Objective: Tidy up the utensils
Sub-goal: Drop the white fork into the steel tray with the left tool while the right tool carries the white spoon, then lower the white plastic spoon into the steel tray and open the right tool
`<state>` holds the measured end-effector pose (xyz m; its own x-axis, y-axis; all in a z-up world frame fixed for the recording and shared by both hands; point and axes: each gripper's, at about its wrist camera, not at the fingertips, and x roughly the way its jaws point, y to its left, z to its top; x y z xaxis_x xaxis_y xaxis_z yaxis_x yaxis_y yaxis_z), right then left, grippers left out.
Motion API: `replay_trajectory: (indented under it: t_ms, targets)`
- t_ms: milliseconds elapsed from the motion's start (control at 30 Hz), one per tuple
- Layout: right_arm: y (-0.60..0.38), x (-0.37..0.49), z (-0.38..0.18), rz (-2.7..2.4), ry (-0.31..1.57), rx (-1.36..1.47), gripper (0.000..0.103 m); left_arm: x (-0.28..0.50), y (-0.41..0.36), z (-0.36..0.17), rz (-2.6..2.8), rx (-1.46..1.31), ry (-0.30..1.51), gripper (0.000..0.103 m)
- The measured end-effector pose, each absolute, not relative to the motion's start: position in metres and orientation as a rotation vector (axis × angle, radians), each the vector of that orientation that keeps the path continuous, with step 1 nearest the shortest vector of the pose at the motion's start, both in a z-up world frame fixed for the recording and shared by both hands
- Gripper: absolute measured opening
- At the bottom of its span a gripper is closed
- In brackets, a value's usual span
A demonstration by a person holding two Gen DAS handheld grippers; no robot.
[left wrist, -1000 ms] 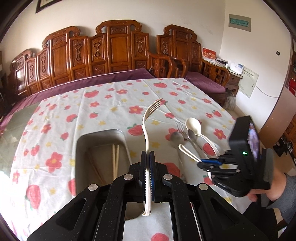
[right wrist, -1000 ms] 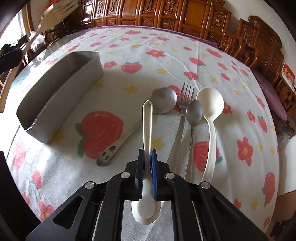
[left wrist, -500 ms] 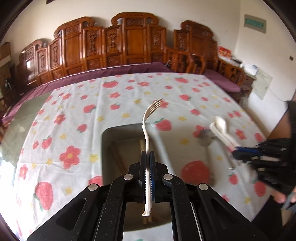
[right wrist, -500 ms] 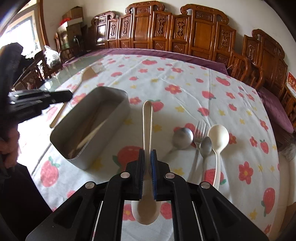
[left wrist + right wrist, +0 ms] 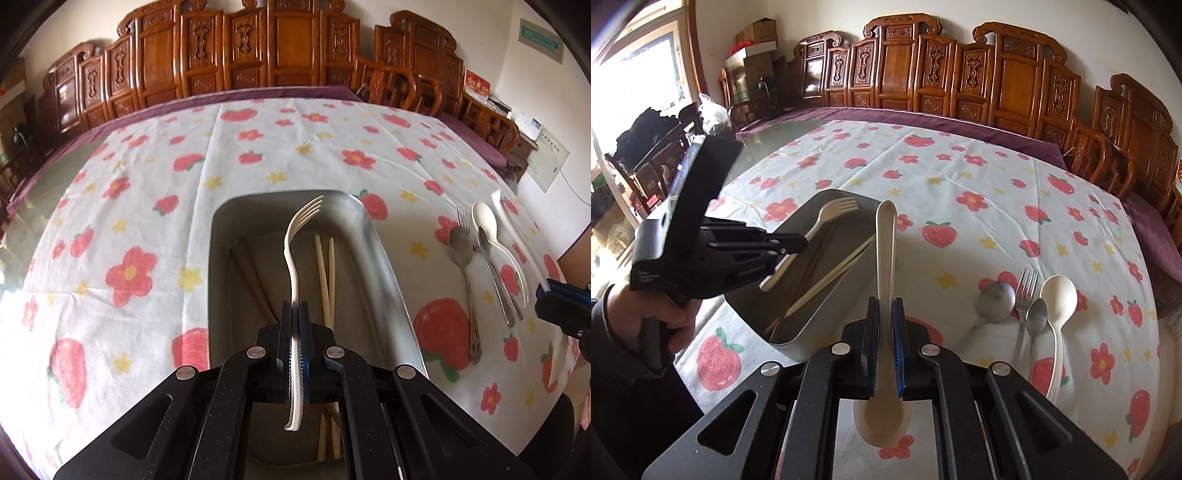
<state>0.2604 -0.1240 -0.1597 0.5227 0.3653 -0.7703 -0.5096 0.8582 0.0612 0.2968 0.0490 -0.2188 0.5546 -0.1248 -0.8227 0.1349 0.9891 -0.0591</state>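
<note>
My left gripper (image 5: 294, 308) is shut on a cream plastic fork (image 5: 300, 236) and holds it above the open steel utensil box (image 5: 384, 266), tines pointing away. Wooden chopsticks (image 5: 325, 273) lie inside the box. In the right wrist view the left gripper (image 5: 798, 243) with the fork (image 5: 831, 216) hangs over the box (image 5: 798, 332). My right gripper (image 5: 885, 308) is shut on a cream plastic spoon (image 5: 885, 251), handle forward, bowl toward the camera, just right of the box.
On the strawberry tablecloth (image 5: 960, 173), right of the box, lie a steel spoon (image 5: 995, 297), a steel fork (image 5: 1025, 291), a small steel spoon (image 5: 1036, 319) and a cream spoon (image 5: 1058, 295). Carved wooden chairs (image 5: 960, 74) line the far side.
My left gripper has carried the fork forward over the box. My right gripper has lifted its spoon off the table and swung left toward the box.
</note>
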Motion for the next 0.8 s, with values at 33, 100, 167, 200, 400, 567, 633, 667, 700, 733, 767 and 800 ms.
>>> replay_trajectory:
  t_ms: [33, 100, 167, 200, 400, 567, 633, 667, 700, 733, 767, 800]
  targets:
    - [-0.122, 0.261, -0.159, 0.527, 0.877, -0.181, 0.009, 0.298, 0.049, -0.22, -0.154, 0.007, 0.98, 0.003]
    - [-0.122, 0.26, -0.159, 0.524, 0.877, -0.187, 0.009, 0.297, 0.048, -0.219, -0.157, 0.007, 0.976, 0.003]
    - [-0.118, 0.261, -0.156, 0.521, 0.879, -0.185, 0.009, 0.296, 0.049, -0.216, -0.158, 0.006, 0.971, 0.004]
    - [-0.116, 0.262, -0.155, 0.52, 0.88, -0.183, 0.009, 0.296, 0.049, -0.215, -0.159, 0.003, 0.966, 0.004]
    - [-0.105, 0.266, -0.15, 0.521, 0.89, -0.16, 0.009, 0.286, 0.06, -0.198, -0.153, -0.015, 0.921, 0.013]
    - [-0.09, 0.274, -0.15, 0.536, 0.897, -0.148, 0.009, 0.274, 0.074, -0.18, -0.137, -0.008, 0.864, 0.019]
    - [-0.084, 0.277, -0.15, 0.543, 0.899, -0.138, 0.009, 0.272, 0.08, -0.175, -0.131, -0.011, 0.852, 0.019]
    - [-0.08, 0.28, -0.151, 0.547, 0.901, -0.13, 0.009, 0.271, 0.084, -0.173, -0.128, -0.014, 0.846, 0.02]
    - [-0.077, 0.282, -0.151, 0.549, 0.901, -0.123, 0.009, 0.27, 0.088, -0.171, -0.122, -0.018, 0.84, 0.021]
    - [-0.073, 0.284, -0.151, 0.554, 0.904, -0.114, 0.009, 0.269, 0.091, -0.169, -0.117, -0.021, 0.836, 0.022]
    - [-0.069, 0.287, -0.152, 0.558, 0.907, -0.107, 0.009, 0.268, 0.094, -0.168, -0.111, -0.022, 0.832, 0.022]
    - [-0.066, 0.289, -0.153, 0.56, 0.908, -0.102, 0.009, 0.268, 0.098, -0.166, -0.101, -0.021, 0.826, 0.022]
